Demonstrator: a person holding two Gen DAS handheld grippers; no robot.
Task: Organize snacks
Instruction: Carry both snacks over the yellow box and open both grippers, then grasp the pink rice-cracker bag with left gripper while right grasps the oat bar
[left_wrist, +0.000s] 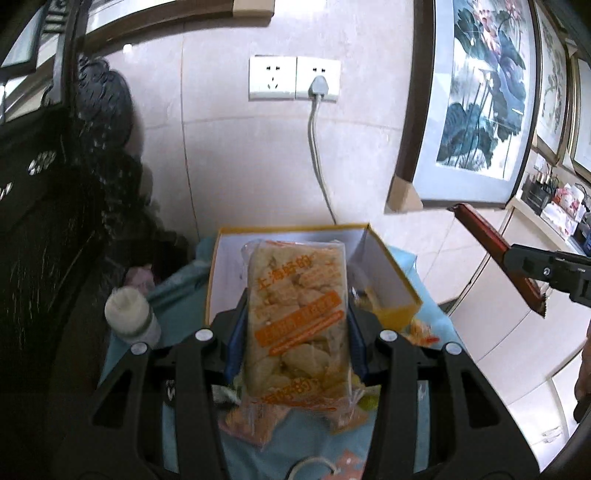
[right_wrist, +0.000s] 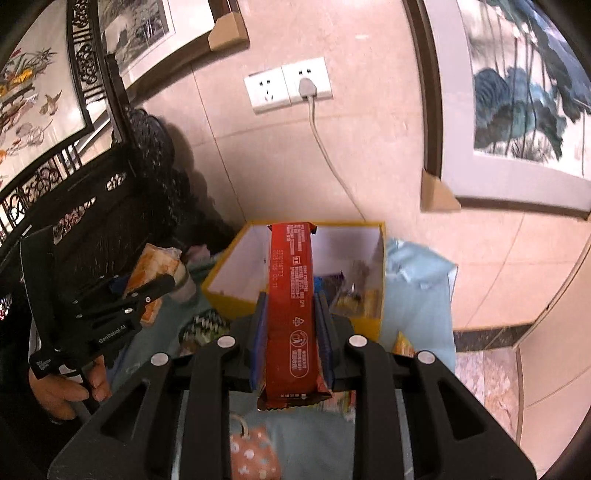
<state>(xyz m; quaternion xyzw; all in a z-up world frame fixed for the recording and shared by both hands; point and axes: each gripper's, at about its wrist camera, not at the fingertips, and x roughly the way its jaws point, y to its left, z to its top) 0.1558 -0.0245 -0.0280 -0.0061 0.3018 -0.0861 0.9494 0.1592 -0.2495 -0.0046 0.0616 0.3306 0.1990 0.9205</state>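
Left wrist view: the left gripper (left_wrist: 297, 325) clamps one crinkly clear snack pack (left_wrist: 297, 317). One yellow cardboard box (left_wrist: 388, 273) sits beyond. The right gripper (right_wrist: 290, 328) pinches one glossy red bar (right_wrist: 291, 314).

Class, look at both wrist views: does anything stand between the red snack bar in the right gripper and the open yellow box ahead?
Nothing visible does. The red snack bar, clamped in the right gripper, points straight at the yellow box, whose open top is uncovered.
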